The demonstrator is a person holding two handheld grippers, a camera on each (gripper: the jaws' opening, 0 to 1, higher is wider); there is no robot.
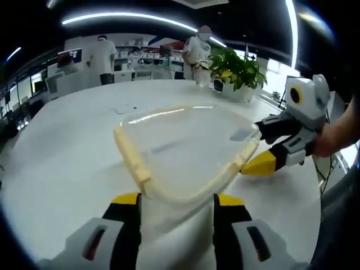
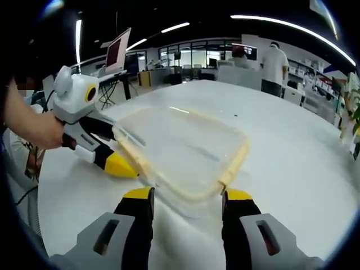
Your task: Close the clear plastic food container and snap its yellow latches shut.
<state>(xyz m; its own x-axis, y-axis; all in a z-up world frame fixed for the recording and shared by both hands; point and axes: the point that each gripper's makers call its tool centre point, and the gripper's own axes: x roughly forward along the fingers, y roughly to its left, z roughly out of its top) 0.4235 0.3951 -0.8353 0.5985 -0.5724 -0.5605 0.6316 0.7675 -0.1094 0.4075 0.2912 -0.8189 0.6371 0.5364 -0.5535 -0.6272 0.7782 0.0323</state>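
Observation:
A clear plastic food container with its lid on lies on the white table. Pale yellow latches run along its left side and right side. My left gripper stands open, its yellow-tipped jaws on either side of the container's near corner. The right gripper comes in from the right, with one jaw above and one below the container's right corner. In the right gripper view the container sits just ahead of my open right gripper. There the left gripper reaches the container's left edge.
A potted plant stands at the table's far side. Two people stand by desks in the background. A hand holds the right gripper. A raised laptop screen sits beyond the table, and bare tabletop stretches right of the container.

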